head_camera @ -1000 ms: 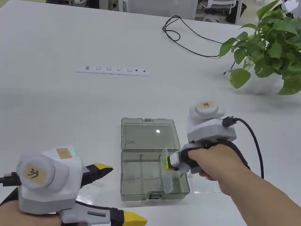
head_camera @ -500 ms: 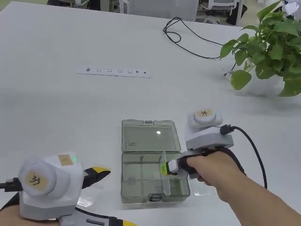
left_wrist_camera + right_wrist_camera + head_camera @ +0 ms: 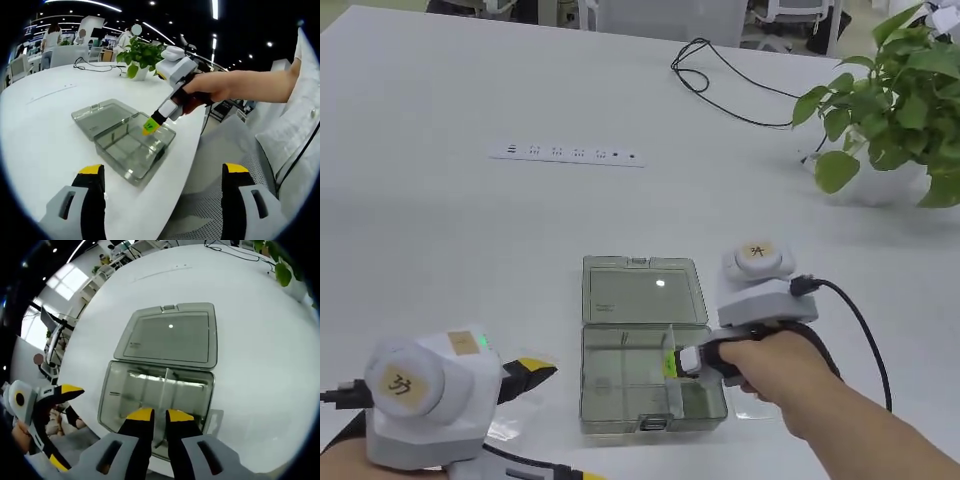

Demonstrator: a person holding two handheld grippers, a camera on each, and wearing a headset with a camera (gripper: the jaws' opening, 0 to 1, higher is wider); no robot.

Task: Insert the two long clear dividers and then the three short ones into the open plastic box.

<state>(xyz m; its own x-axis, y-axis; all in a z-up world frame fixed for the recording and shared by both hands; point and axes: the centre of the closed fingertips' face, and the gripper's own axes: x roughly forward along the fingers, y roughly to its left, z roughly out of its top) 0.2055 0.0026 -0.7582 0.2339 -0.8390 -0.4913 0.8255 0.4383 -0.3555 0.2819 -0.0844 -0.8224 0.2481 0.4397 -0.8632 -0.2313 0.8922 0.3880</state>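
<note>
glossy clear plastic box (image 3: 650, 340), matt white table (image 3: 470, 230)

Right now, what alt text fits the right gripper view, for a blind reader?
The right gripper, shut on a clear divider, points down into the open box on a white table. Its lid lies flat behind; the left gripper is at lower left.

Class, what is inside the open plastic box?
A clear divider stands upright in the plastic box, pinched by the right gripper. The gripper covers part of the tray's right side; whether other dividers are seated cannot be told.
</note>
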